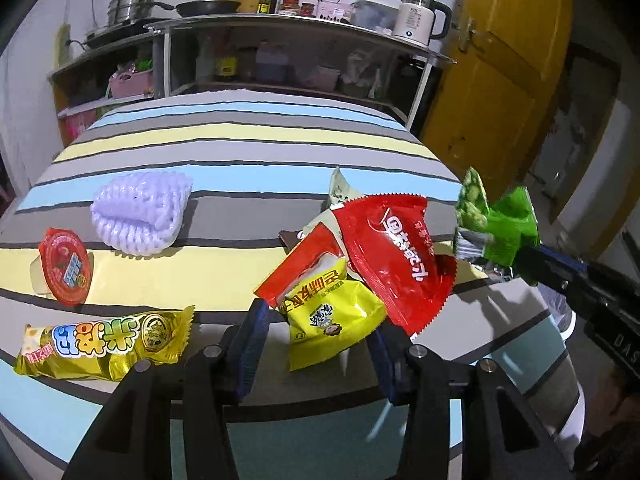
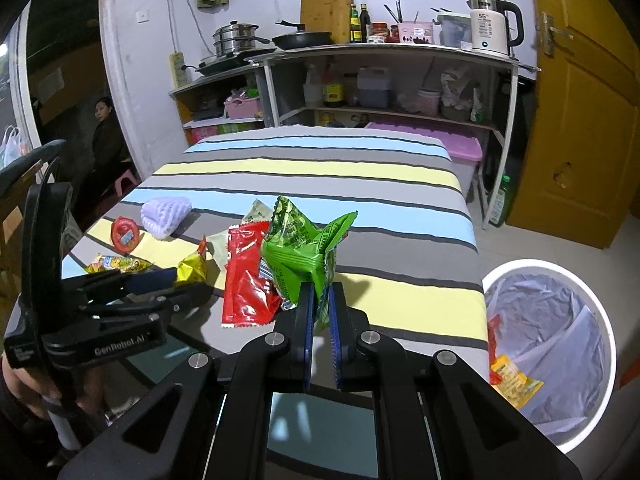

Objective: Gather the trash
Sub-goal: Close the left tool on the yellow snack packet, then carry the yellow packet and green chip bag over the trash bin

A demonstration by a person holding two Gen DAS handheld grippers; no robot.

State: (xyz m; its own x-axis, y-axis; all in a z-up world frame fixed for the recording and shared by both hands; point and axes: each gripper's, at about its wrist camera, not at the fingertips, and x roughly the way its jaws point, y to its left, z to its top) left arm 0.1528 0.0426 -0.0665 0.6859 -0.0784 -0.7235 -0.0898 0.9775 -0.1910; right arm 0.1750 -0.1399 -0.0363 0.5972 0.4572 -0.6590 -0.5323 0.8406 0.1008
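My right gripper (image 2: 320,300) is shut on a crumpled green snack bag (image 2: 304,248) and holds it above the striped table (image 2: 360,176); it also shows in the left wrist view (image 1: 500,228). My left gripper (image 1: 316,332) is open, its fingers either side of a yellow snack bag (image 1: 332,316). A big red wrapper (image 1: 396,252) lies behind the yellow bag. A gold candy wrapper (image 1: 104,344), a red-lidded jelly cup (image 1: 64,266) and a white foam net (image 1: 140,212) lie to the left.
A white bin (image 2: 552,360) with a clear liner and some wrappers inside stands on the floor right of the table. Kitchen shelves (image 2: 384,80) stand behind the table, a yellow door (image 2: 580,120) at right. A person (image 2: 106,132) sits far left.
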